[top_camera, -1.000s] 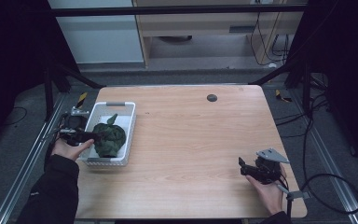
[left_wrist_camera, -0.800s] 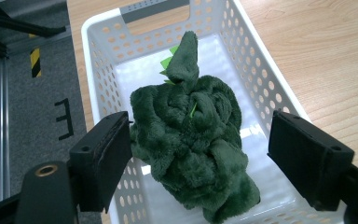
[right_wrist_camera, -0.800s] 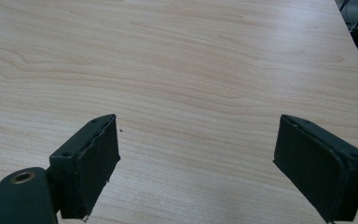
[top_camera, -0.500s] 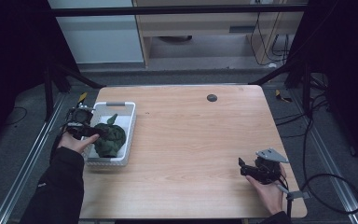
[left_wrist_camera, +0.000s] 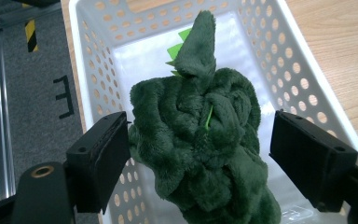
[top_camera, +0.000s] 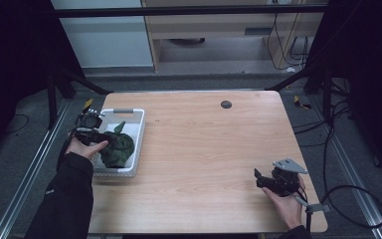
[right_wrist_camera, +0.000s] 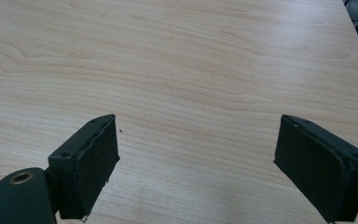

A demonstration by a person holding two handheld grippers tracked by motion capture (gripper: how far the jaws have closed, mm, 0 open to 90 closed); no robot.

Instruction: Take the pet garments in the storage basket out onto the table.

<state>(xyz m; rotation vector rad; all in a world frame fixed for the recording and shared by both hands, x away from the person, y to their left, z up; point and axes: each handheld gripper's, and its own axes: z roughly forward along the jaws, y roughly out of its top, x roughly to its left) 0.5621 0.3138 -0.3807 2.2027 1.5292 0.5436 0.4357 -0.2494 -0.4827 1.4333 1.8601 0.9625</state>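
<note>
A dark green plush toy [top_camera: 118, 144] lies crumpled in a white perforated basket [top_camera: 135, 149] at the table's left edge. My left gripper [top_camera: 99, 135] reaches in from the basket's left side. In the left gripper view the plush toy [left_wrist_camera: 205, 140] sits between the wide-apart jaws of my left gripper [left_wrist_camera: 200, 149], which is open. The left jaw is close against the fur and the right jaw stands apart from it. My right gripper [top_camera: 259, 180] rests low over the bare wood at the front right. It is open in the right gripper view [right_wrist_camera: 198, 154], with nothing between its jaws.
The basket wall [left_wrist_camera: 303, 84] rises on both sides of the plush. A small black round disc [top_camera: 226, 104] lies on the wooden table [top_camera: 204, 149] near its far edge. Cables [top_camera: 338, 194] trail past the table's right side. Yellow-black tape [top_camera: 87, 105] marks the floor at left.
My left hand has shifted toward the far end of the basket and brought its open jaws around the plush. The right gripper has stayed where it was.
</note>
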